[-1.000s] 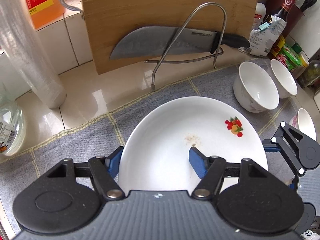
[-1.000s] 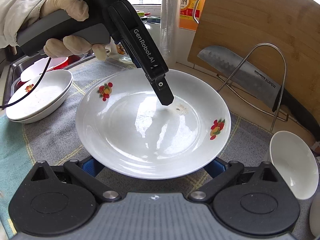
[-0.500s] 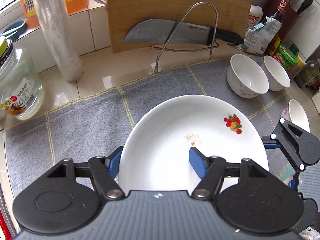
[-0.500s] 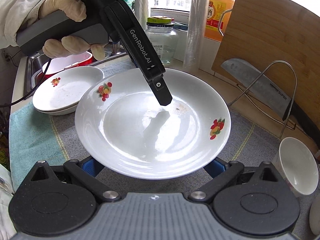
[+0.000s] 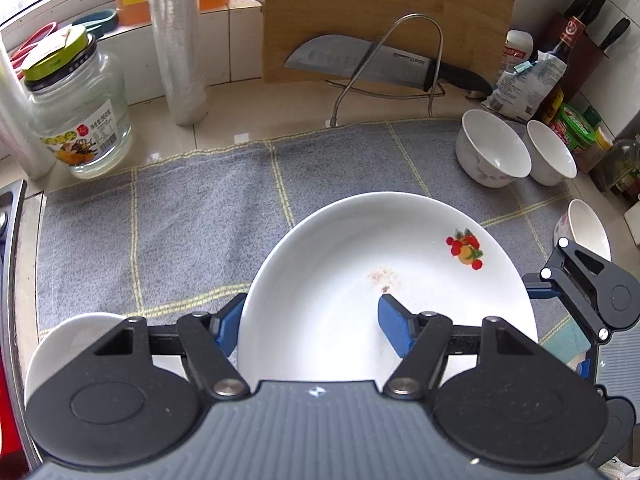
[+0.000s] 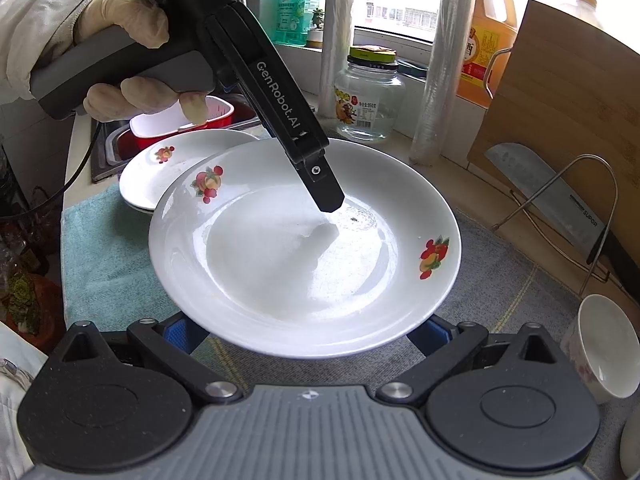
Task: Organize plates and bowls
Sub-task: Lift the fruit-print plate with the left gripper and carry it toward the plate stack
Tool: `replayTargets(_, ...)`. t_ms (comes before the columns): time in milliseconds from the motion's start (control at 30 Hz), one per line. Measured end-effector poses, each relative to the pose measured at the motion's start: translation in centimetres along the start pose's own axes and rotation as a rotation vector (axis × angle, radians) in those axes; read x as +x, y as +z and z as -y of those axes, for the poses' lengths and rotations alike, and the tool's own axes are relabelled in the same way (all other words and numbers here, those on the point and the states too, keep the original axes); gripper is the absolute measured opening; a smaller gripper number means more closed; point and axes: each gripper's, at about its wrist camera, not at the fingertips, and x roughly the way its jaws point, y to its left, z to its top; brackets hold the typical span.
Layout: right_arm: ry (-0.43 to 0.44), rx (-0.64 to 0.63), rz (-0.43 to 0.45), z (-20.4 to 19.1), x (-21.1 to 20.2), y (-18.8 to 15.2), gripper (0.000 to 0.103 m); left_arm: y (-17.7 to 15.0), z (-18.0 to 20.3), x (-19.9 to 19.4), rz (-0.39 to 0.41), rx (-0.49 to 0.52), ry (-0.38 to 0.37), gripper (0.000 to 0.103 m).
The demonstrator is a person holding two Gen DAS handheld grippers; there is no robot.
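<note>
Far left by the sink, a stack of fruit-print plates (image 6: pixel 160 168) waits. Over the grey towel (image 5: pixel 180 216), the left gripper (image 5: pixel 312 326) is clamped on the rim of a raised white fruit-print plate (image 6: pixel 304 248): glazed, rigid, probably slippery and breakable. The right gripper (image 6: pixel 306 330) sits under the near rim, fingers apart; whether it presses, I cannot tell.

Glossy white glazed plate (image 6: pixel 304 264) with fruit decals; matt grey woven cloth (image 5: pixel 180 236) with yellow lines; pale wood board (image 5: pixel 384 8); brushed steel knife (image 5: pixel 360 62); clear glass jar (image 5: pixel 80 120); matt black plastic gripper (image 5: pixel 310 330) with ribbed blue pads (image 5: pixel 394 330)
</note>
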Motion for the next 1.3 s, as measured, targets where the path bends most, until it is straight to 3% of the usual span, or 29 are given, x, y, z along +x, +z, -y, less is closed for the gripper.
replayTargets(233,0.012,-0.022,-0.003,-2.0,0.4,0.9,0.103,-1.6,-1.6,-1.4,0.014,-0.014,0.001,0.068)
replayTargets(800,0.029,-0.020,0.005,-8.1,5.1,6.1,0.103,-4.5,-10.0,-5.5,0.032,-0.030,0.017,0.068)
replayTargets(1300,0.057,-0.043,-0.013,-11.0,9.5,8.9,0.103,-6.4,-15.8,-5.9,0.026,-0.073,0.030,0.068)
